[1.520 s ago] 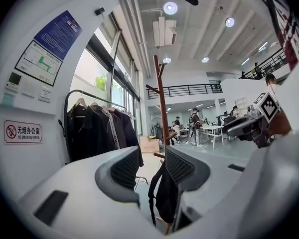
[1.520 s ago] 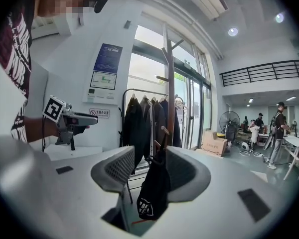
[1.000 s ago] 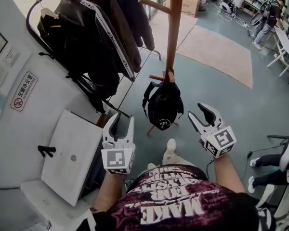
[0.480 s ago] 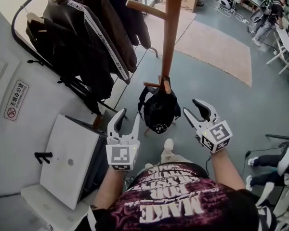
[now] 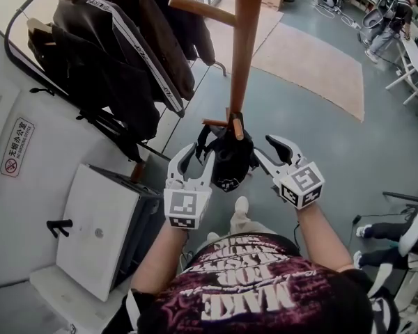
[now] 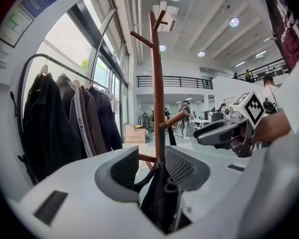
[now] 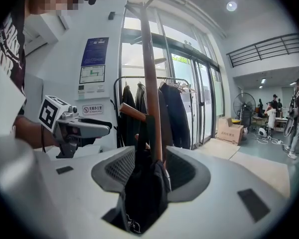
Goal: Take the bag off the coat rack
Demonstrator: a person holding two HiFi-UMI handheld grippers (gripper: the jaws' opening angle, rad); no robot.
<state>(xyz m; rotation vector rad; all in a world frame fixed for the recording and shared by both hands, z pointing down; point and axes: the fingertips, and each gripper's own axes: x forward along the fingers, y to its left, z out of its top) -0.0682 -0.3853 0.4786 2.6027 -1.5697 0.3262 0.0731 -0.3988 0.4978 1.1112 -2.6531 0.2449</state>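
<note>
A black bag hangs by its strap from a low peg of the brown wooden coat rack. My left gripper stands open just left of the bag. My right gripper stands open just right of it. In the left gripper view the bag and the rack's pole show in the gap of the jaws, and the pads are not pressing on it. The right gripper view has the bag in the same place between open jaws, under the pole.
A clothes rail with dark jackets stands at the left by the wall. A white cabinet sits below it. A beige rug lies beyond the rack. People and desks are at the far right.
Both grippers have moved forward and inward, from below the bag to either side of it. The rack and bag have come closer in the head view.
</note>
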